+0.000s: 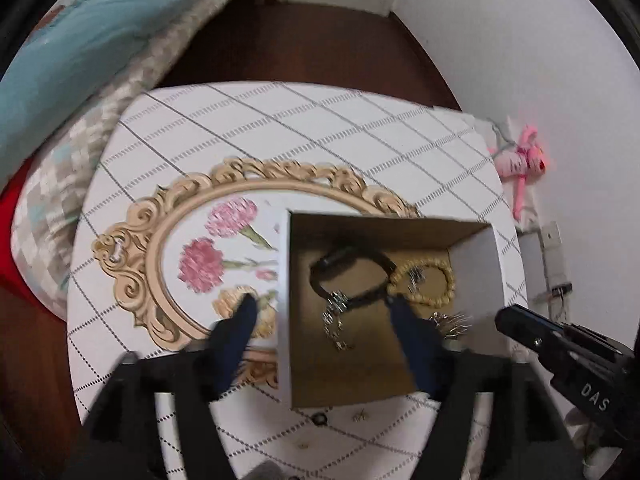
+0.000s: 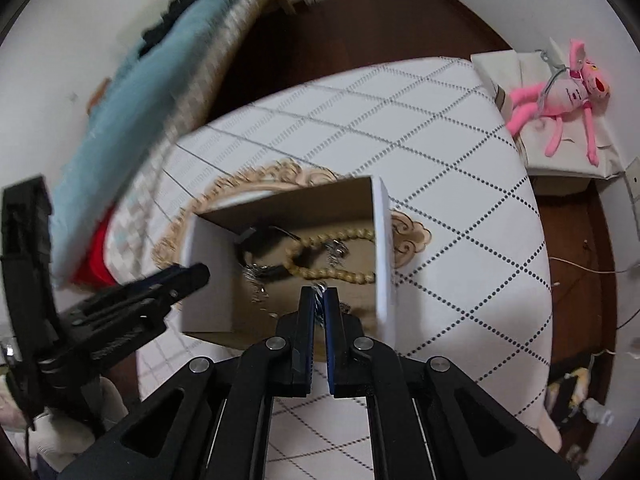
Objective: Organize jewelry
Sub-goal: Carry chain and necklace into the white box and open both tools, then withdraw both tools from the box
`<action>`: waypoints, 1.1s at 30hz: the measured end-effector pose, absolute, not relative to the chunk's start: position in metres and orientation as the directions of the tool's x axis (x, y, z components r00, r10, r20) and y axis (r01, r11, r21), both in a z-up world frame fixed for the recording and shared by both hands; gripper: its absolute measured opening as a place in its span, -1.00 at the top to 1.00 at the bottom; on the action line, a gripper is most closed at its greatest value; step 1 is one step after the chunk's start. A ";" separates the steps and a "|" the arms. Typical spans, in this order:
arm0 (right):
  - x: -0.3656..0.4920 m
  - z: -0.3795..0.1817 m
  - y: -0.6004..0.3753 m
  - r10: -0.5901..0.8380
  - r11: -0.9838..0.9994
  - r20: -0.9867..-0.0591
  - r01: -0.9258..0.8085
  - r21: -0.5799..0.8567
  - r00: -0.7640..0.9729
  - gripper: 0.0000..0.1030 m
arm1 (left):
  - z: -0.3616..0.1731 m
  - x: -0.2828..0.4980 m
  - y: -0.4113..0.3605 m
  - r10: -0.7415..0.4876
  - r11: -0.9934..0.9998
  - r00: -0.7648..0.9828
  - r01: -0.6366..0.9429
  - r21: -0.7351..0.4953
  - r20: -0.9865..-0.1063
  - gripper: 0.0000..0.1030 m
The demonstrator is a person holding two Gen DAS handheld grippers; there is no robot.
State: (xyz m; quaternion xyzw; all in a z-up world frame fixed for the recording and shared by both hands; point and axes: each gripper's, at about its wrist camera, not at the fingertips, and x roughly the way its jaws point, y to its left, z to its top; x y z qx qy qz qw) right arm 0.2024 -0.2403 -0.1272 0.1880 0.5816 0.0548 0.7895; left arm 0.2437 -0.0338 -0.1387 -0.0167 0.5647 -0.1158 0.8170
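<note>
The left gripper (image 1: 324, 312) straddled the box (image 1: 283, 304) wall, fingers apart. The right gripper (image 2: 319, 294) pinched a silver piece (image 2: 319, 291) over the box, beaded bracelet (image 2: 332, 270) inside at twelve o'clock.

- Tablecloth (image 1: 280, 128): white w/ grey dotted diamond grid
- Tray (image 1: 168, 216): gold scroll rim, pink flowers on white
- Box (image 1: 360, 360): brown inside, white outside
- Bead bracelet (image 2: 332, 236): tan
- Plush toy (image 2: 568, 92), far right: pink
- Blanket (image 1: 80, 52), far left: light blue
</note>
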 end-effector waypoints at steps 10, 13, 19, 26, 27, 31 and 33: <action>0.193 -0.136 -0.237 -0.029 0.992 -0.946 0.123 0.012 0.324 -0.91 | -0.145 0.230 -0.028 -0.053 0.986 0.433 0.163 0.020 -0.900 -1.00; 0.186 -0.143 -0.235 -0.093 0.990 -0.942 0.132 -0.052 0.323 -0.98 | -0.152 0.224 -0.026 -0.032 0.987 0.431 0.155 0.039 -0.902 -1.00; 0.180 -0.148 -0.232 -0.098 0.986 -0.939 0.161 -0.046 0.331 -0.98 | -0.154 0.213 -0.022 -0.025 0.989 0.433 0.144 0.042 -0.901 -1.00; 0.161 -0.128 -0.229 -0.103 0.981 -0.918 0.190 -0.032 0.383 -0.98 | -0.132 0.187 -0.020 -0.016 0.990 0.497 0.128 0.054 -0.868 -1.00; 0.157 -0.123 -0.228 -0.112 0.981 -0.912 0.192 -0.037 0.395 -0.98 | -0.126 0.182 -0.021 -0.013 0.990 0.512 0.126 0.060 -0.859 -1.00; 0.135 -0.099 -0.227 -0.140 0.977 -0.880 0.208 -0.048 0.454 -0.98 | -0.106 0.164 -0.021 -0.020 0.990 0.551 0.125 0.059 -0.835 -1.00; 0.125 -0.086 -0.226 -0.158 0.974 -0.864 0.218 -0.057 0.479 -0.98 | -0.096 0.156 -0.021 -0.028 0.991 0.569 0.126 0.054 -0.822 -1.00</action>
